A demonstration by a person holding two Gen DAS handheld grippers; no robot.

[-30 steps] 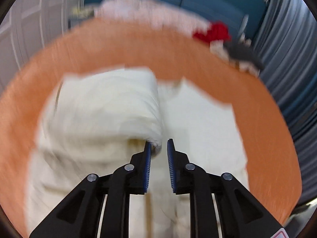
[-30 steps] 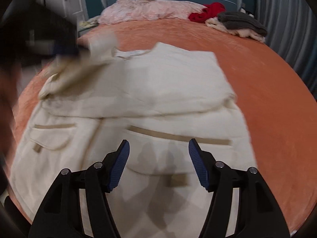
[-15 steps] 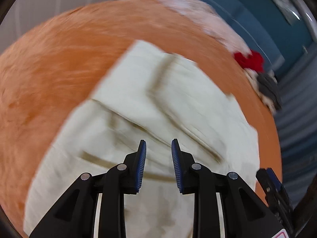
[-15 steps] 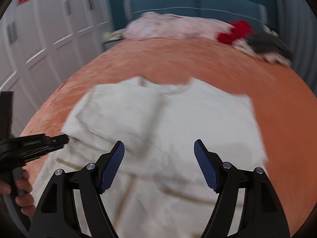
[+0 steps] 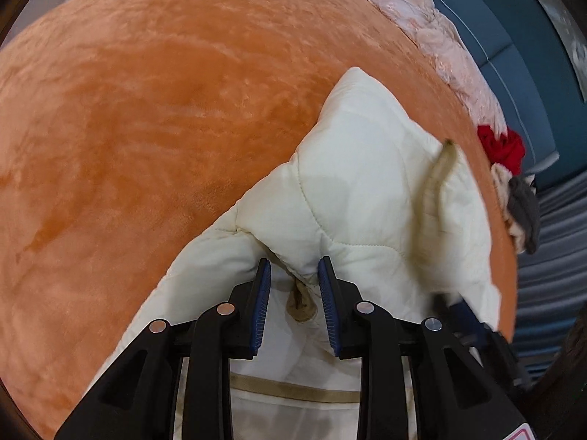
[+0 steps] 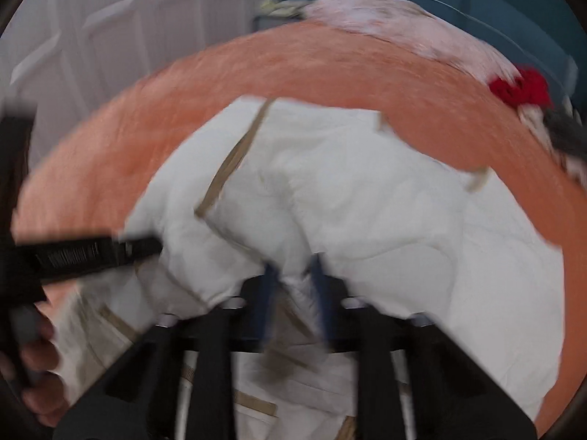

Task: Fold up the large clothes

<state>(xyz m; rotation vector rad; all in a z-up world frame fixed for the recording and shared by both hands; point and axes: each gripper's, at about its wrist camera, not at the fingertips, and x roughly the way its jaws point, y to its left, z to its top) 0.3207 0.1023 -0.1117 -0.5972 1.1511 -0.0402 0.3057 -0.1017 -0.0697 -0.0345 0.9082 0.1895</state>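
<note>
L gripper [image 5: 294, 275] sat part open, jaws either side of a raised fold of the cream jacket [image 5: 367, 190] lying on the orange bedspread [image 5: 146, 128], pads not pressing. R gripper [image 6: 293, 278], blurred, had just closed & pinched a jacket fold.

A bed [image 5: 154, 117] is covered by an orange plush blanket. A cream quilted jacket [image 5: 367, 198] is spread on it. Along the far edge, a pink cover [image 5: 433, 47], a red garment [image 5: 502, 148] and a grey garment [image 5: 524, 209] are piled.
</note>
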